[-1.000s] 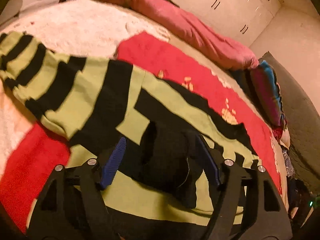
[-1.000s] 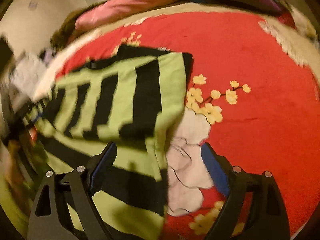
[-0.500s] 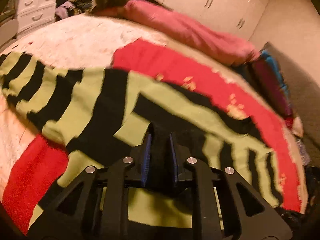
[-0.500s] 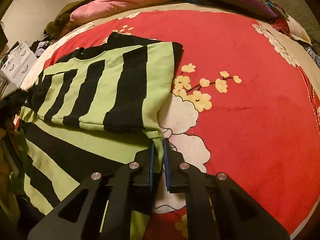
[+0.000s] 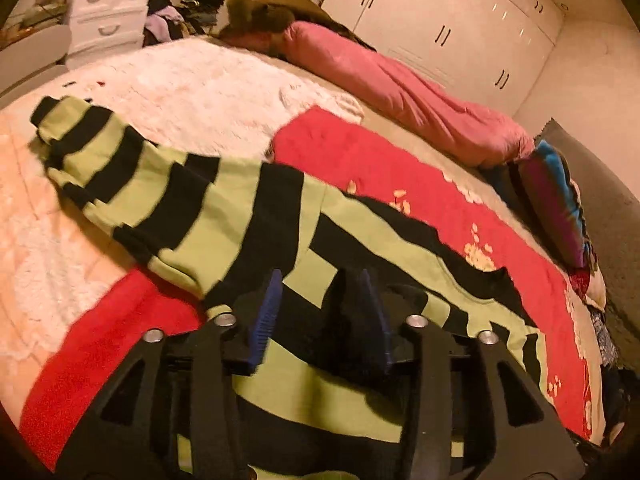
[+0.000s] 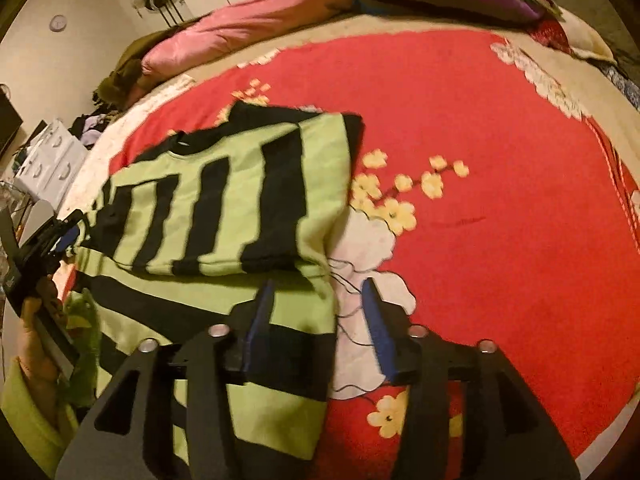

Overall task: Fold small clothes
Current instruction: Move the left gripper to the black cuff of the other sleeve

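Green-and-black striped sweater (image 6: 224,208) lies on the red floral blanket (image 6: 500,208) on the bed, right sleeve folded across the chest, left sleeve (image 5: 120,168) stretched out onto the white blanket (image 5: 192,96). Left claw (image 5: 318,312) released, jaws apart, hovering over the sweater body with a dark fold between the fingers. Right claw (image 6: 316,320) released, straddling the sweater's side edge near the hem.

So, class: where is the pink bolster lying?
In the left wrist view, the pink bolster lies along the bed's far edge, before the white wardrobe, beyond the striped sweater.
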The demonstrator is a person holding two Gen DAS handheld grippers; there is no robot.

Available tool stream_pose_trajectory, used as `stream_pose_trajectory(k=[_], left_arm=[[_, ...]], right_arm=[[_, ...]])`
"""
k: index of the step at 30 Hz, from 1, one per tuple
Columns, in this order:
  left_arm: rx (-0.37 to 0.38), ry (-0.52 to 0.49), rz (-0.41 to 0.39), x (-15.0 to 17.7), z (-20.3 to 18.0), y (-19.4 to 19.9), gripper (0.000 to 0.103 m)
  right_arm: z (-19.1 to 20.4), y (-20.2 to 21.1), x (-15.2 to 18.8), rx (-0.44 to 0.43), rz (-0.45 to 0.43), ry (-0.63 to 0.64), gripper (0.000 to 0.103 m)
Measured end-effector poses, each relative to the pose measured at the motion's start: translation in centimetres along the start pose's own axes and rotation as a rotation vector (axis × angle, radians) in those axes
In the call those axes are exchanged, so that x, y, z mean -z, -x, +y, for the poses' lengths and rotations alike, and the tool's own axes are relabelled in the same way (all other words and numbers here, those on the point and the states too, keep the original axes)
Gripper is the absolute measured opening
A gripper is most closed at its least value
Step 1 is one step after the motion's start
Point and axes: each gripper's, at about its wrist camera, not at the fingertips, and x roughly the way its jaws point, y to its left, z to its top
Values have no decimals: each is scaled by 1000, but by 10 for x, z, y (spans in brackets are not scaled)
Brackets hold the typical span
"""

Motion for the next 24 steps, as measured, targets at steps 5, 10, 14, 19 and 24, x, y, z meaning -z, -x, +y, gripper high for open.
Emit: stream_pose_trajectory(k=[5,10,14,19,24], left_arm=[[-33,-20,-30,-2,-1,16,60],[-61,-15,-53,-6,8,34,78],[-77,18,-43,-11,19,48,89],[-90,45,-21,-22,36,63,93],[-103,75,-6,-35,61,74,93]], right_arm=[[17,19,-8,-32,-49,39,62],[39,29,-15,-69,-82,79,71],[60,33,-22,-113,-103,102,77],[95,36,-37,-169,-126,150,86],[134,33,-56,-211,-143,211,86]])
